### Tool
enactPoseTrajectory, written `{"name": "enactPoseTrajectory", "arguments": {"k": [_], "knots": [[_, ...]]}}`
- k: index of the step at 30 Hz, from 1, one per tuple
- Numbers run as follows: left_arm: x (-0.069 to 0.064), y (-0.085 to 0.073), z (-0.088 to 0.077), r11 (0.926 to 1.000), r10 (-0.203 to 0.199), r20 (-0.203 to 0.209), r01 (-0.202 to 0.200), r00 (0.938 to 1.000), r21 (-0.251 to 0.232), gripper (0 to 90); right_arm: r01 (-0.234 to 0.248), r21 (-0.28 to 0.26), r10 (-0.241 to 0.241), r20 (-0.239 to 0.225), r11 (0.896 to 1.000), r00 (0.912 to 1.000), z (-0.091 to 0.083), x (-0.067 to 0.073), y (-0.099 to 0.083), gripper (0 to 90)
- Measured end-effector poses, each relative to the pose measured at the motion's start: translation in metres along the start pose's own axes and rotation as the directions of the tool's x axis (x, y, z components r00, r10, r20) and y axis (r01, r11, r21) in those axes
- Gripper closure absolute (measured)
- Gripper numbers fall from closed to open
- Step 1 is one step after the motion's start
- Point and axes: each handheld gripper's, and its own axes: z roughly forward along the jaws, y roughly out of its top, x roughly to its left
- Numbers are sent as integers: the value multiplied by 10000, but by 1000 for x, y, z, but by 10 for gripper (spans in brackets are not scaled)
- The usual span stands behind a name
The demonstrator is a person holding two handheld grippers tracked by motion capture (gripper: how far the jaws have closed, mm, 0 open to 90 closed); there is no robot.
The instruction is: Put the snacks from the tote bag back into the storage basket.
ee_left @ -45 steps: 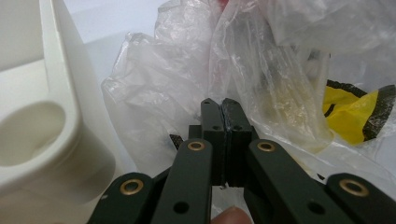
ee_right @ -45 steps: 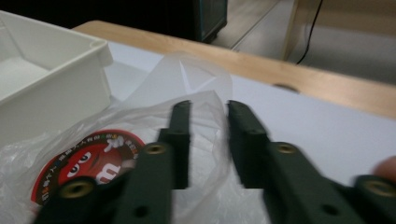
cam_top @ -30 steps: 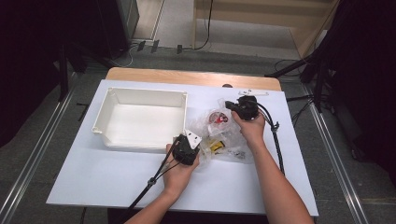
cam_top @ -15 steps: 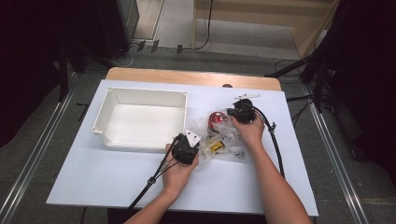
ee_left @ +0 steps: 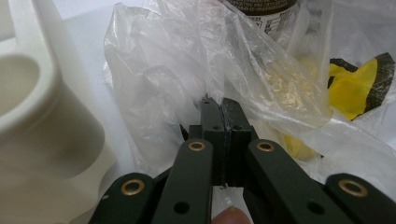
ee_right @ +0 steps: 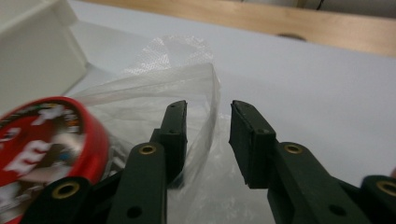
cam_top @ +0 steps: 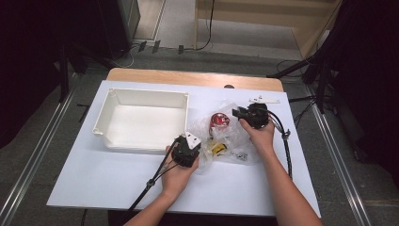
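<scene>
- The clear bag point(cam_top: 226, 139) lay crumpled on the white table point(cam_top: 108, 181), just right of the white bin point(cam_top: 141, 120) and between the two hands.
- The left gripper point(cam_top: 187, 149) sat at the bag's near left corner, close to the bin's front right corner.
- In the left gripper view, its jaws were pressed together with a fold of the bag point(ee_left: 187, 70) pinched between the pads; the film rose from the tips and spread upward.
- A fingertip point(ee_left: 229, 217) showed at the bottom edge of that view, beneath the jaws.
- The bin's rounded corner point(ee_left: 42, 116) stood just left of the pinched film.
- The right gripper point(cam_top: 237, 113) was at the bag's far right edge, held in the right hand point(cam_top: 258, 134).
- Its jaws had just been opening: in the right gripper view they stood apart, with a raised edge of the bag point(ee_right: 205, 107) standing in the gap.
- That edge lay close against the left pad point(ee_right: 175, 126); whether it still touched the pad could not be told for certain, and the right pad point(ee_right: 250, 135) was clear of it.
- A can with a red lid point(cam_top: 219, 120) stood inside the bag, near its far side and just left of the right gripper; the lid point(ee_right: 46, 140) showed blurred at the left of the right gripper view.
- A yellow and black packet point(cam_top: 217, 149) lay inside the bag toward the near side, just right of the left gripper; it showed through the film point(ee_left: 359, 86) in the left gripper view.
- A strip of bare wood point(cam_top: 188, 77) ran along the table's far edge.
</scene>
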Motion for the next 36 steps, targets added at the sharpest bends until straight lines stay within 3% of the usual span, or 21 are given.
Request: {"name": "enactPoseTrajectory", "arguments": {"k": [5,7,11,15,18,20,23,26,28,31,33,36], "knots": [[3,0,0,9996,-267,220,266,9994,37,900,276,-1206,-290,-91,9923,9995,-37,18,7,626],[4,0,0,9996,-290,237,289,9993,40,900,535,-1451,-526,101,9880,9986,-47,27,6,606],[5,0,1,9994,-354,287,354,9990,17,900,475,-1795,-477,28,9826,9989,-60,34,6,594],[5,0,0,9994,-346,303,345,9989,43,900,238,-1159,-205,294,9930,9994,-51,26,6,757],[5,0,0,9994,-347,308,346,9989,36,900,-313,-473,316,59,9984,9995,-36,14,0,821],[5,0,0,9993,-362,329,361,9988,41,900,-360,13,360,113,9994,9993,-23,9,-7,854],[5,0,1,9992,-399,349,397,9986,41,900,-378,1038,330,475,9939,9983,-3,3,-20,897],[6,0,0,9991,-427,407,424,9983,101,900,-892,1678,753,872,9818,9933,8,-7,-29,900],[6,0,1,9988,-478,438,473,9979,125,900,-983,1715,825,972,9803,9918,8,-10,-30,900],[7,1,1,9981,-589,486,581,9971,180,900,-304,1862,43,1390,9820,9903,7,-9,-29,900],[7,0,1,9982,-588,488,580,9971,181,900,-315,1840,41,1473,9824,9891,6,-10,-29,900],[7,0,1,9982,-580,475,572,9972,178,900,-350,886,255,1058,9954,9941,-8,-9,-27,845]]}}
